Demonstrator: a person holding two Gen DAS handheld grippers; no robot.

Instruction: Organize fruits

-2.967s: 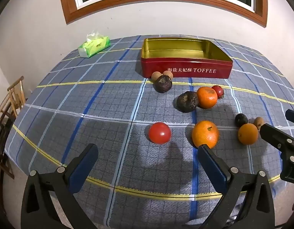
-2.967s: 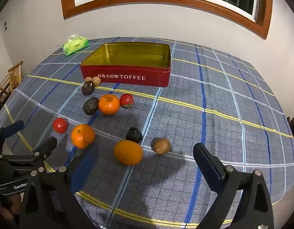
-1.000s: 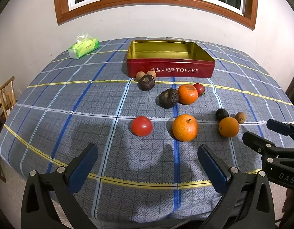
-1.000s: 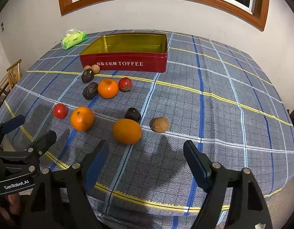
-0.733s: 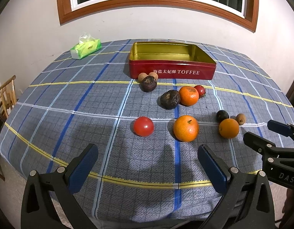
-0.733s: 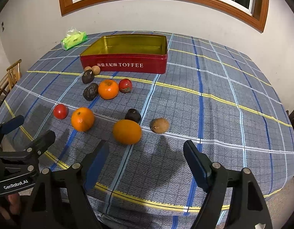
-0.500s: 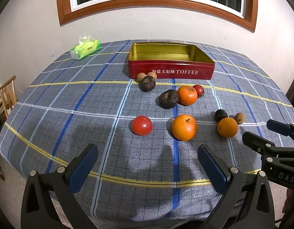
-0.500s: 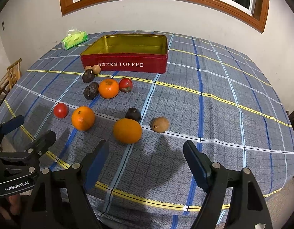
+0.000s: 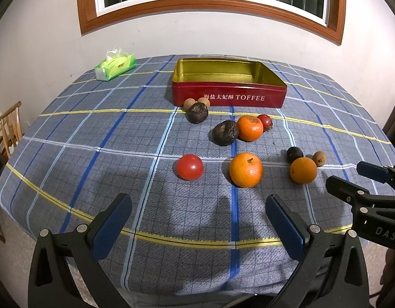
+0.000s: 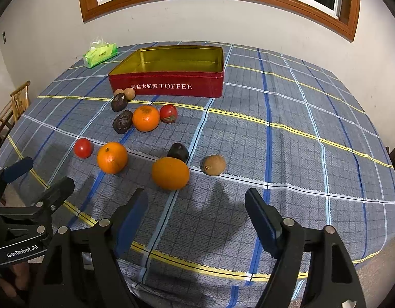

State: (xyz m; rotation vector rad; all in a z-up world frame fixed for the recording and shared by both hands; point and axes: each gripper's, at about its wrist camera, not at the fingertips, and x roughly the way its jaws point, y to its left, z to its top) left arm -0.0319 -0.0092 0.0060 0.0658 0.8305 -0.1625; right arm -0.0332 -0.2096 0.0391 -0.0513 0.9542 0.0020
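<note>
An empty red TOFFEE tin (image 9: 228, 97) (image 10: 166, 86) stands at the back of the checked tablecloth. Fruit lies loose in front of it: a red tomato (image 9: 190, 166) (image 10: 82, 148), an orange (image 9: 245, 170) (image 10: 112, 157), a second orange (image 9: 303, 170) (image 10: 170, 172), a third orange (image 9: 250, 128) (image 10: 145, 118), dark wrinkled fruits (image 9: 225, 136) (image 10: 122, 125), a small brown fruit (image 10: 214, 164). My left gripper (image 9: 198, 214) is open and empty, short of the tomato and orange. My right gripper (image 10: 196, 210) is open and empty, just short of the second orange.
A green tissue pack (image 9: 114, 67) lies at the back left. A wooden chair (image 9: 10, 128) stands off the table's left side. The table's front edge runs just under both grippers. Two small brown fruits (image 9: 196, 102) touch the tin's front wall.
Both grippers have drawn back a little from the fruit over three seconds and barely drift in the last second. The right gripper's jaws stand slightly narrower. No fruit has moved.
</note>
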